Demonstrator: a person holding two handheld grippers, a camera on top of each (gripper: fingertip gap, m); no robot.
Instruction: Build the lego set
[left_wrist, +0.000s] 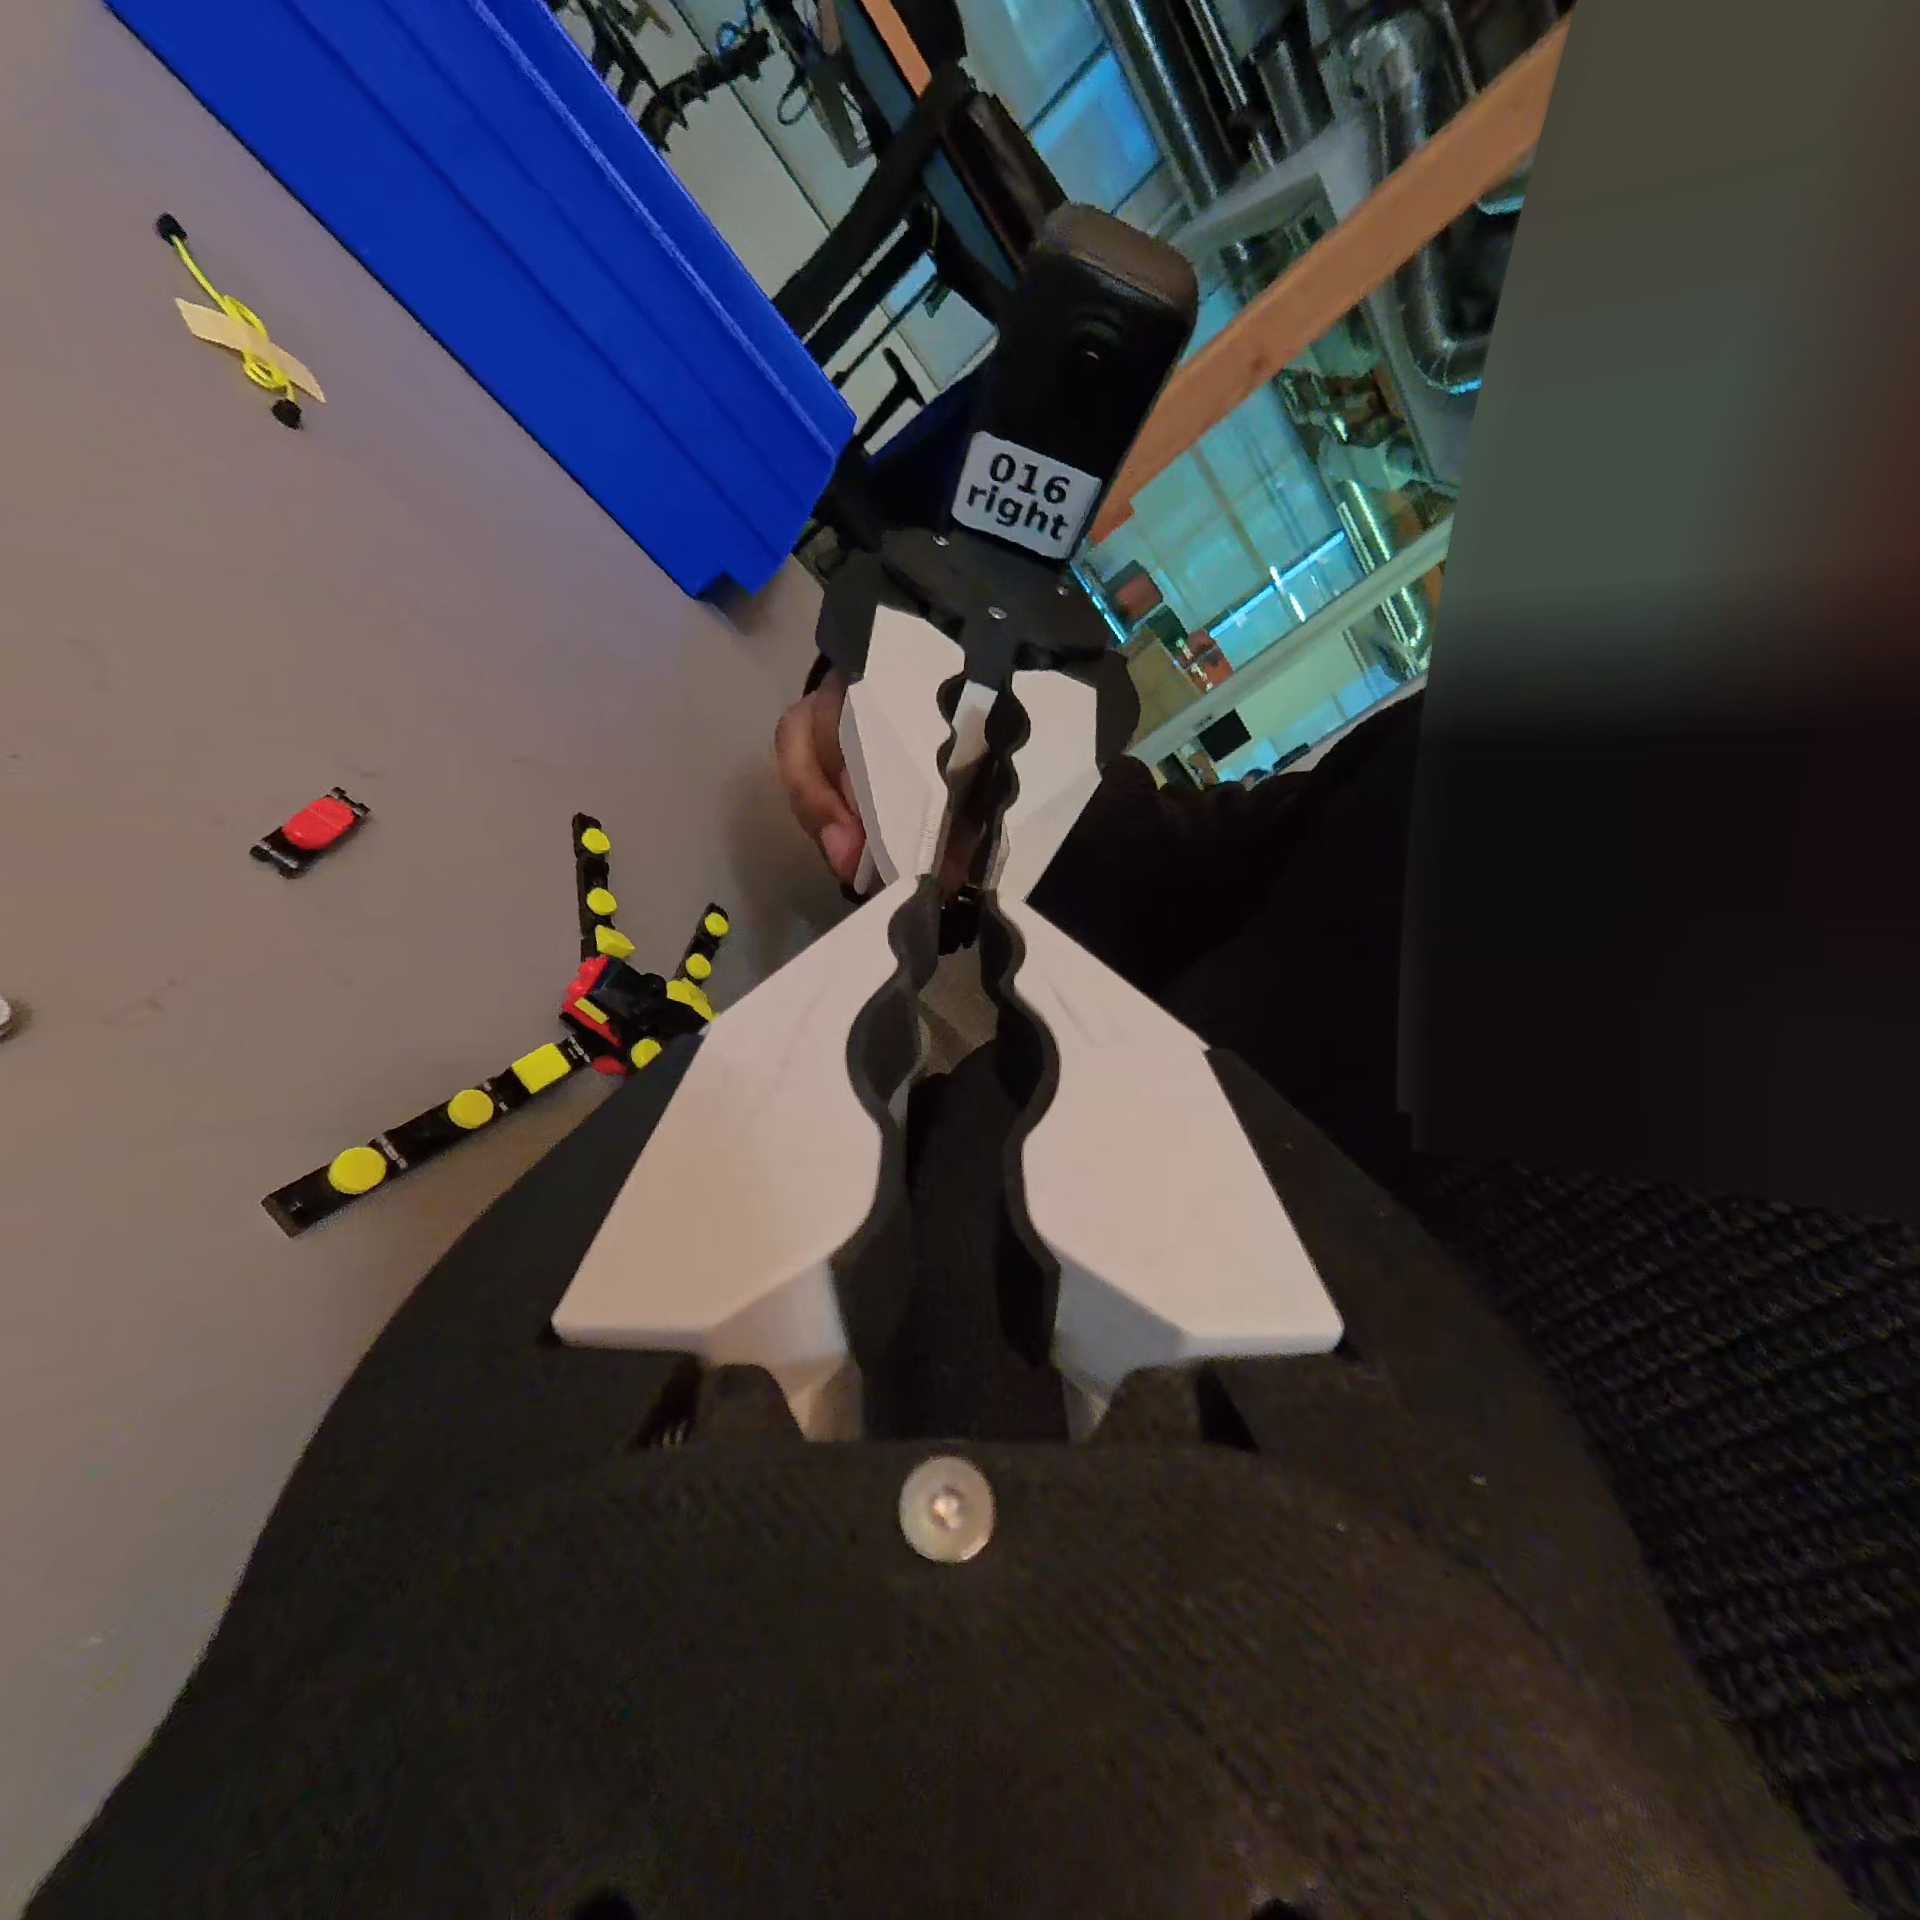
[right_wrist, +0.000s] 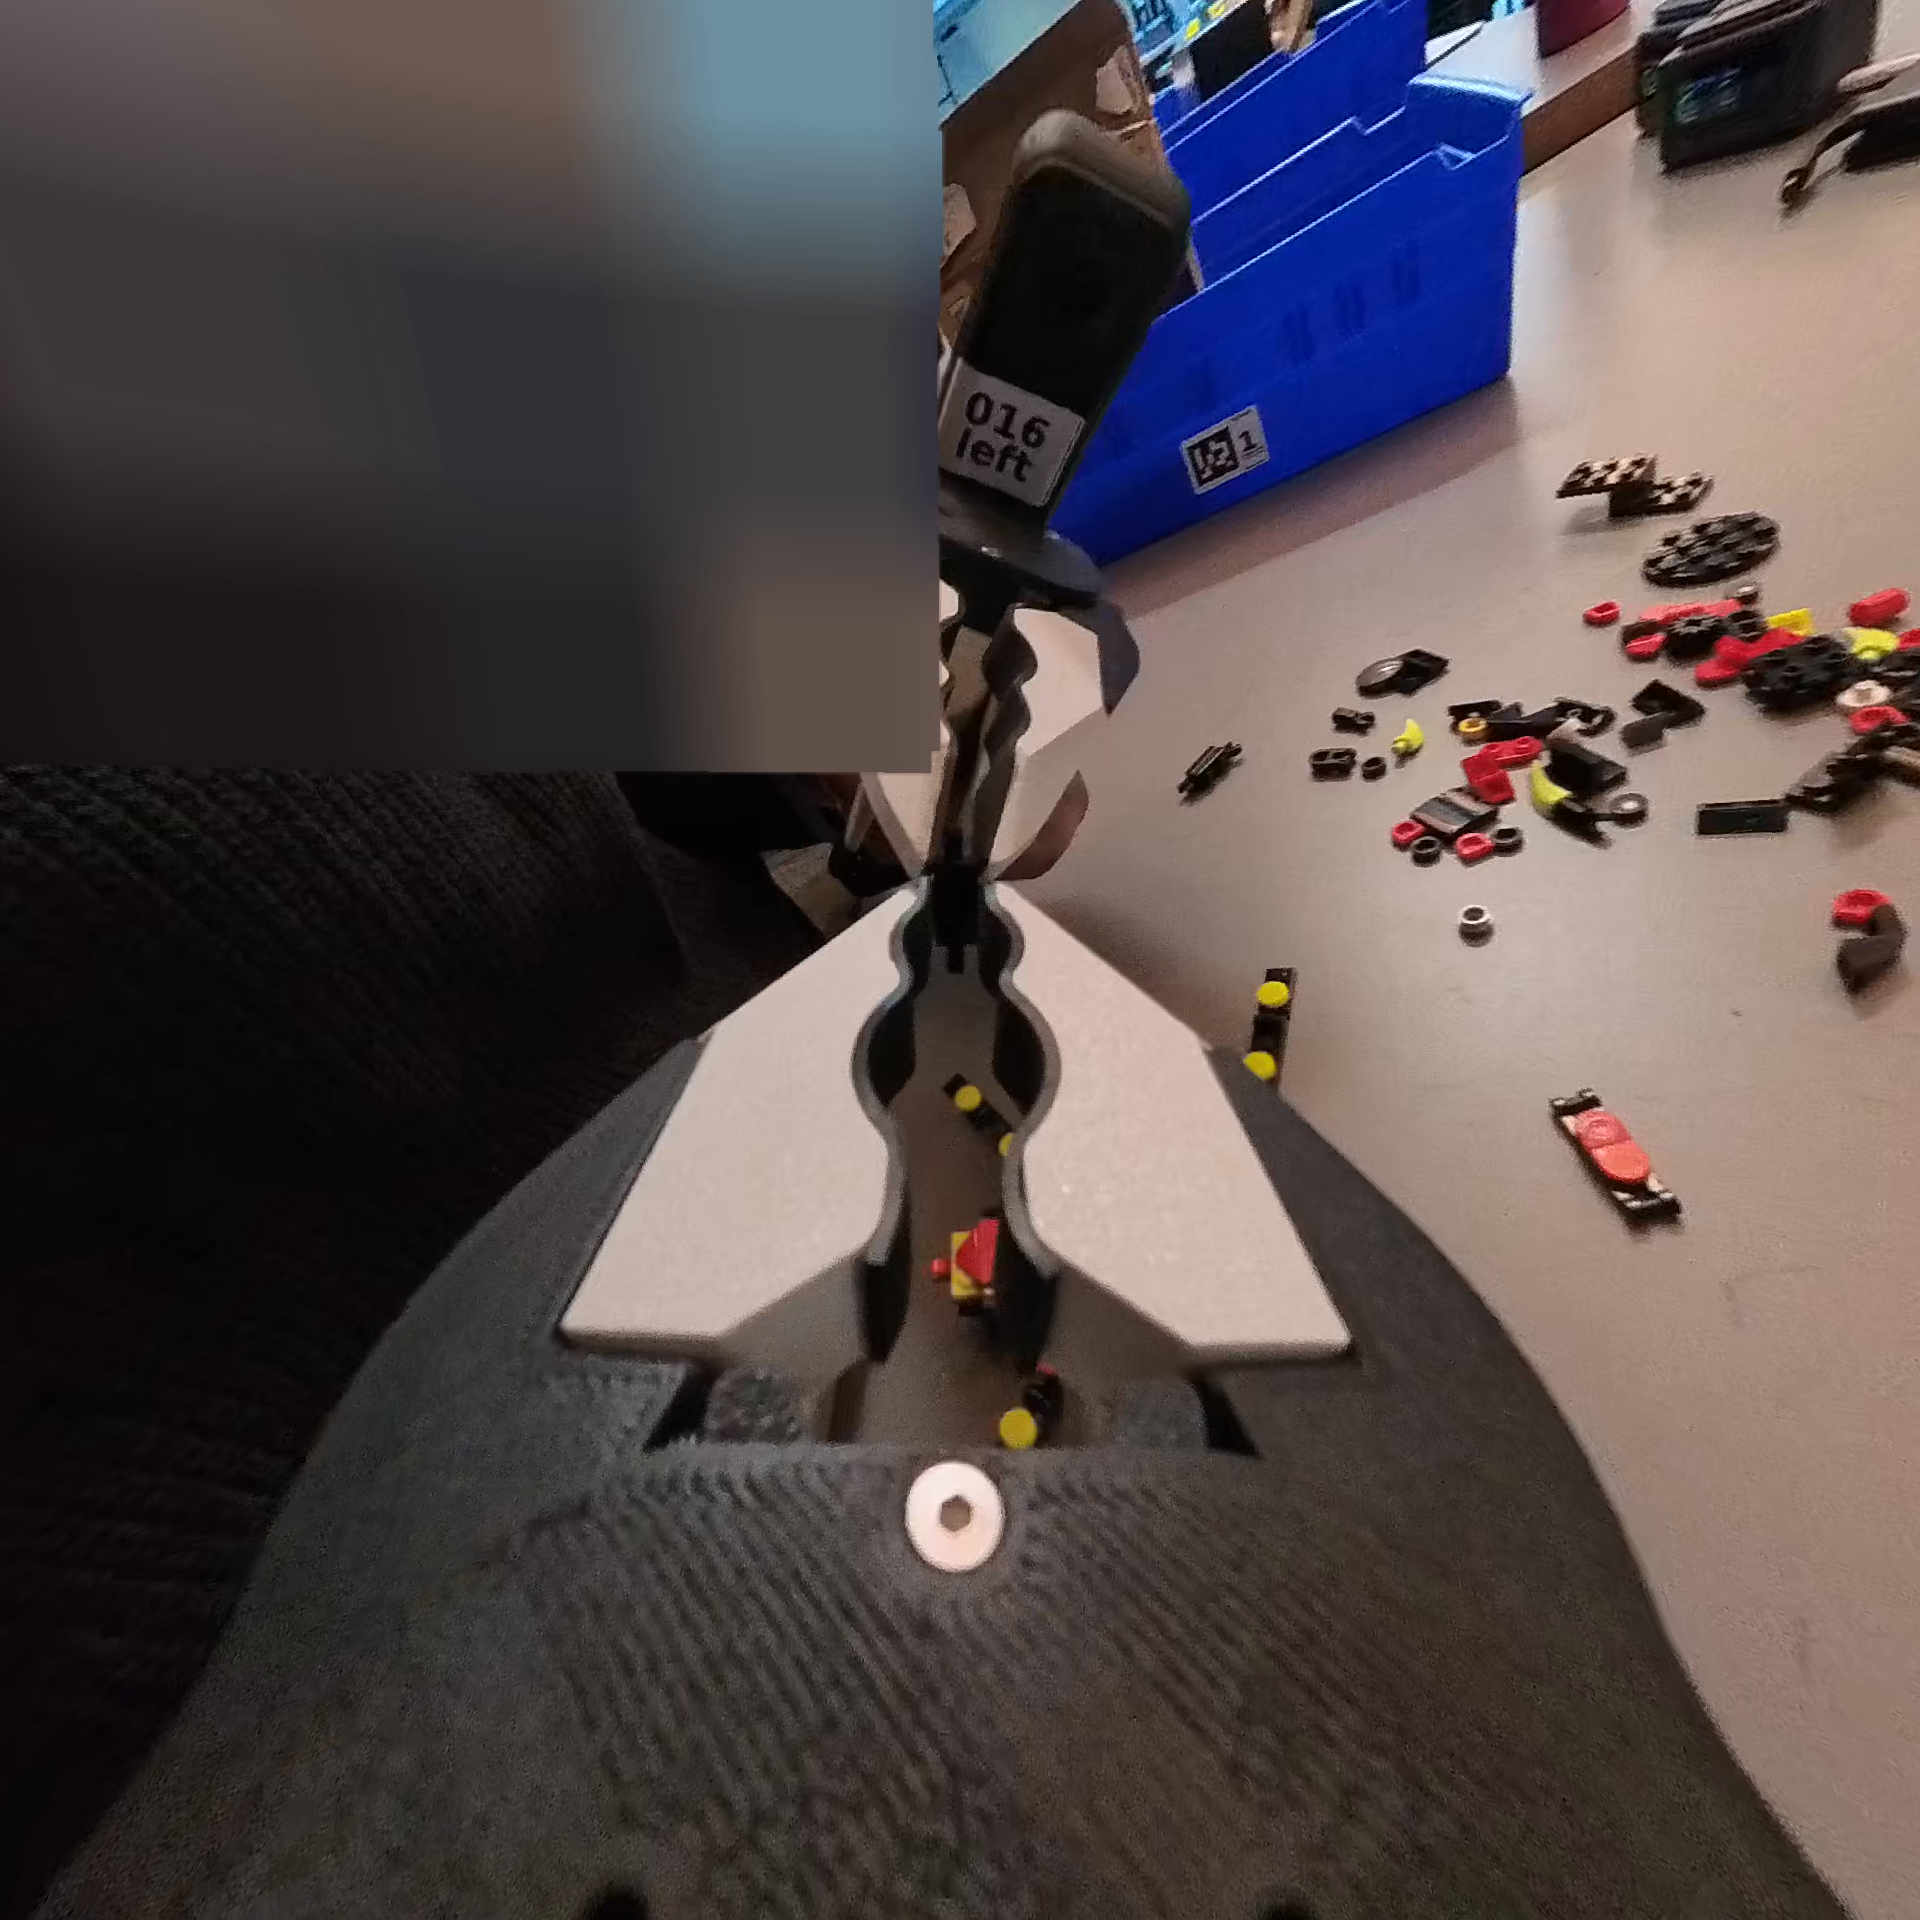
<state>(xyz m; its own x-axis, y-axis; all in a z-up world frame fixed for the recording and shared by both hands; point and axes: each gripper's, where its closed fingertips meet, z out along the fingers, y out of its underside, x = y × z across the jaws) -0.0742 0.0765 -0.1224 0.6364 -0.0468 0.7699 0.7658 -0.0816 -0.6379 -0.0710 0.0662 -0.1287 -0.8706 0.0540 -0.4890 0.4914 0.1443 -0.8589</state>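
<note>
Meeting tip to tip, left gripper (left_wrist: 951, 914) and right gripper (right_wrist: 951, 914) both clamp, apparently, one small black piece (right_wrist: 954, 902). Lego build (left_wrist: 613, 1013) lies at 9 o'clock on table (left_wrist: 312, 675).

Matte grey tabletop (right_wrist: 1351, 1351), blue plastic bins (right_wrist: 1340, 312) along its far edge, scattered heap of small red, black and yellow lego pieces (right_wrist: 1662, 717), black strip with red tiles (right_wrist: 1614, 1153), black-and-yellow spoked lego assembly (left_wrist: 540, 1049), taped yellow cord (left_wrist: 241, 330)

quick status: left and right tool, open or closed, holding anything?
Left tool: closed on a small black piece.
Right tool: closed on the same small black piece, tip to tip.
</note>
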